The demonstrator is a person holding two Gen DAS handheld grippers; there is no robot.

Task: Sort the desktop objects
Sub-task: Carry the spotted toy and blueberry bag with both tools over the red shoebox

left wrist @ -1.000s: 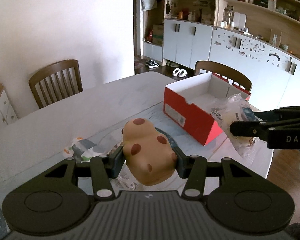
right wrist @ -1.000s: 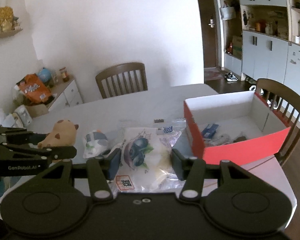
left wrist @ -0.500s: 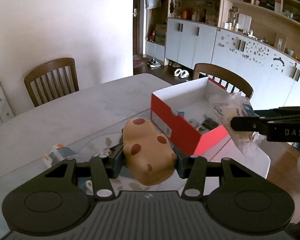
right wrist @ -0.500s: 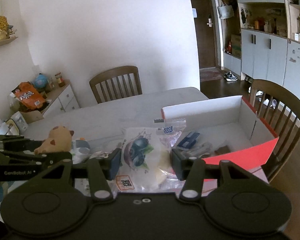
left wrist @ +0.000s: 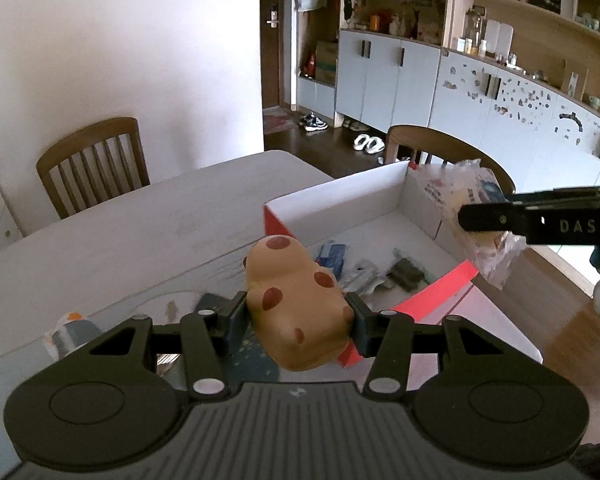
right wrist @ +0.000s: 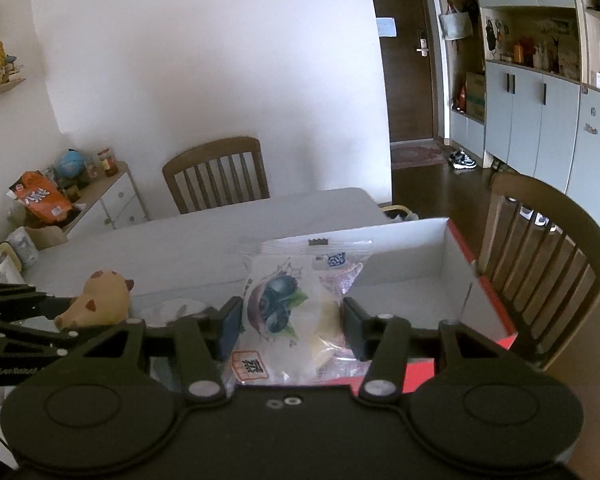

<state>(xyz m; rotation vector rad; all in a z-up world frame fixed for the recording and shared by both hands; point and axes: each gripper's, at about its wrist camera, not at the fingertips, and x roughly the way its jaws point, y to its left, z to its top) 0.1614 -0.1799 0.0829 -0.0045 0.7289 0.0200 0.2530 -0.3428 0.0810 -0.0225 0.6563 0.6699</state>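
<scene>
My left gripper [left wrist: 296, 314] is shut on a tan toy animal with brown spots [left wrist: 296, 296], held above the near left corner of the red shoebox [left wrist: 432, 292]. The toy also shows in the right wrist view [right wrist: 100, 300]. My right gripper [right wrist: 292, 326] is shut on a clear blueberry snack packet [right wrist: 288, 308] and holds it over the open red box [right wrist: 456, 268]. The packet also shows in the left wrist view [left wrist: 472, 216] above the box's right side. Several small items [left wrist: 364, 268] lie on the box floor.
The white table [left wrist: 112, 240] carries a small wrapped packet [left wrist: 66, 330] at the left. Wooden chairs stand behind the table [left wrist: 92, 164] and beyond the box [right wrist: 540, 256]. A low white cabinet with clutter [right wrist: 100, 196] stands at the left wall.
Both grippers have risen and moved toward the box with their loads. The box's inside now shows more fully under the toy and packet.
</scene>
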